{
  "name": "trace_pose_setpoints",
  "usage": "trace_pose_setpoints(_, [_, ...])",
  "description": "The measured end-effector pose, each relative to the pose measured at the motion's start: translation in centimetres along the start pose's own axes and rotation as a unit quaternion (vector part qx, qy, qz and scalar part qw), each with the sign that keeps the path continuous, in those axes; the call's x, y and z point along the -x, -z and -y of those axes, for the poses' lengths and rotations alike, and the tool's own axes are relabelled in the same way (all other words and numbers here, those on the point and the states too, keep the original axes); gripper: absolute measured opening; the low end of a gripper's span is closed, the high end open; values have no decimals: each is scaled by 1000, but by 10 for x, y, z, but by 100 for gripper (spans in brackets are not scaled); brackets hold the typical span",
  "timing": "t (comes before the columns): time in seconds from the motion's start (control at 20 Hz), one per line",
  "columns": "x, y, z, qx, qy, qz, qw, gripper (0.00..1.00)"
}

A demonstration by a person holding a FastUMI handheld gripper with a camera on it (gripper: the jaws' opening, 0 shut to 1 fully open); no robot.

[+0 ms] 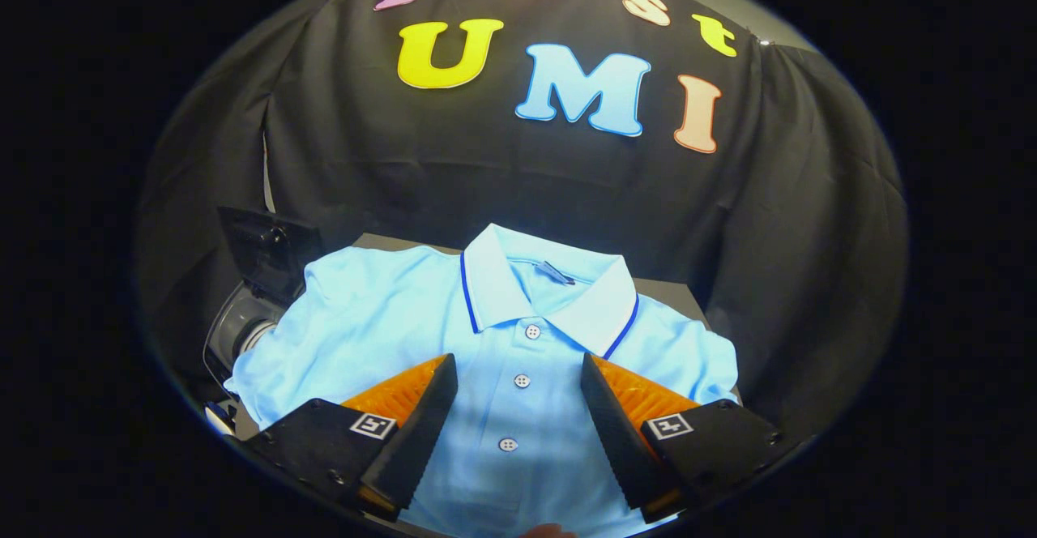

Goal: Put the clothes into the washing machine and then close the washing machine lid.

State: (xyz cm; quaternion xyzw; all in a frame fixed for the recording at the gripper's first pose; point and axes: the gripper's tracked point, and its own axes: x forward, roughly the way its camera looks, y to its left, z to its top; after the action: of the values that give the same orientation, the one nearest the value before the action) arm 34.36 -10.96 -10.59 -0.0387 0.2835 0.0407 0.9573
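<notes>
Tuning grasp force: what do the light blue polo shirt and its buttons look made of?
Light blue polo shirt: looks like a soft knit fabric, matte, with a fine weave texture and gentle folds; likely cotton or a blend. Small round buttons: probably plastic, pale, smooth, with holes. The hand-held gripper is open, fingers either side of the button placket.

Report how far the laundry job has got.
Done: nothing yet. The light blue polo shirt lies spread flat on the table. In hand: the gripper is open over its button placket, fingers apart either side of it. Left: grasp the shirt, load it into the washing machine beside the shirt, close the lid.
</notes>
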Motion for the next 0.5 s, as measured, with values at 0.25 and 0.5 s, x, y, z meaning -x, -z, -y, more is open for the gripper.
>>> trace_pose_setpoints(0.25, [0,1,0,-3,-4,-11,1000,96])
trace_pose_setpoints(0.5, [-2,6,-4,-97,-28,-29,994,92])
